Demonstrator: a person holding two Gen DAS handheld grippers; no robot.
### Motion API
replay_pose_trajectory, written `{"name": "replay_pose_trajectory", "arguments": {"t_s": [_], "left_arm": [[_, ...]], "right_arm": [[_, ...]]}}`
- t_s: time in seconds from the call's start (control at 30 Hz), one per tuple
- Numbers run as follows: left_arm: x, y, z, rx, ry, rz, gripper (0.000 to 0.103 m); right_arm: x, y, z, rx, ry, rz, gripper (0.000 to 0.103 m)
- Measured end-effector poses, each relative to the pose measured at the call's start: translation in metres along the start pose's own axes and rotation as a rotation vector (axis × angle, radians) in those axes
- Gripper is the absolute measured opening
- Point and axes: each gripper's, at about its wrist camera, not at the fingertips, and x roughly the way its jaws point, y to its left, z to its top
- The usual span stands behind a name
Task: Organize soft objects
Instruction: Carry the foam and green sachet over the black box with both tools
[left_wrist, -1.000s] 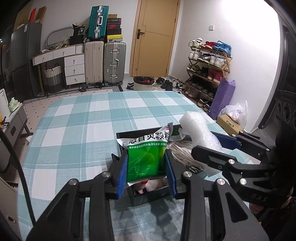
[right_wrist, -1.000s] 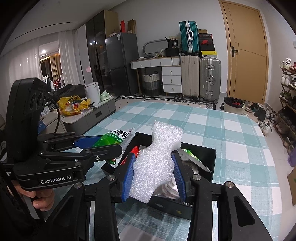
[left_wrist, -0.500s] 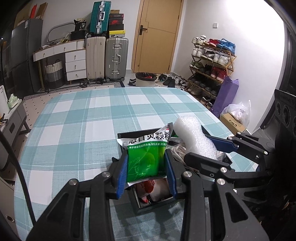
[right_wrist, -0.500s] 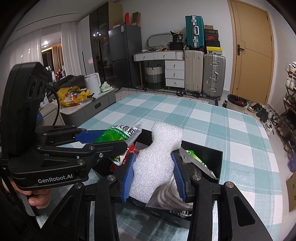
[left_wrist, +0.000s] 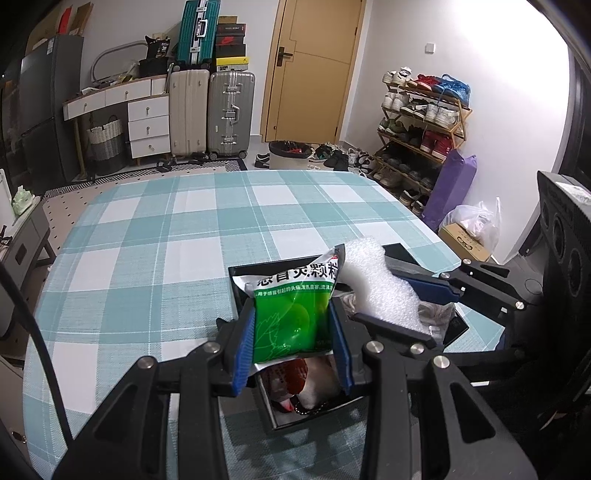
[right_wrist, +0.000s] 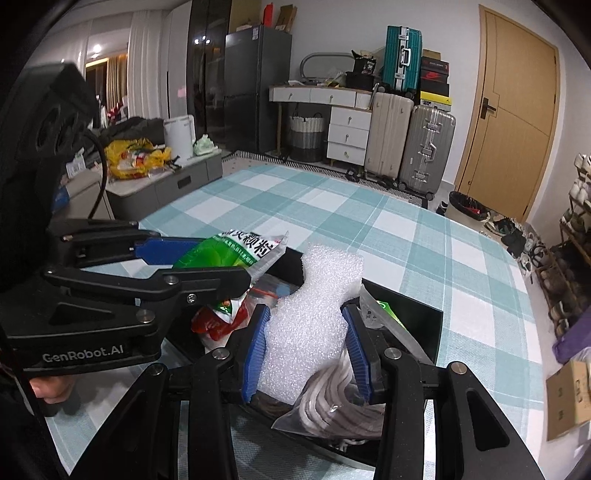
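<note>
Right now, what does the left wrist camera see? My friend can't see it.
The left gripper squeezes a green packet above a black box on a checked tablecloth. Beside it, the right gripper holds white foam.

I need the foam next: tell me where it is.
The white foam piece is clamped in the right hand-held gripper above the black box, beside the green packet.
</note>
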Motion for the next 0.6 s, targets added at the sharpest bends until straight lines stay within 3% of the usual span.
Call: {"name": "replay_pose_trajectory", "arguments": {"t_s": [0.17,0.23,0.4,0.6], "left_arm": [[0.001,-0.001,0.000,0.000,0.002,-0.001,0.036],[0.001,-0.002,0.000,0.002,0.004,-0.002,0.036],[0.004,-0.003,-0.001,0.005,0.010,-0.005,0.036],[0.004,-0.005,-0.002,0.011,0.009,-0.002,0.036]], "right_arm": [[0.004,-0.002,-0.002,-0.001,0.013,-0.003,0.042],[0.002,-0.002,-0.002,0.000,0.005,-0.019,0.047],[-0.008,-0.004,-0.003,0.003,-0.029,-0.056,0.071],[-0.012,-0.011,-0.006,0.019,-0.040,-0.085,0.080]]}}
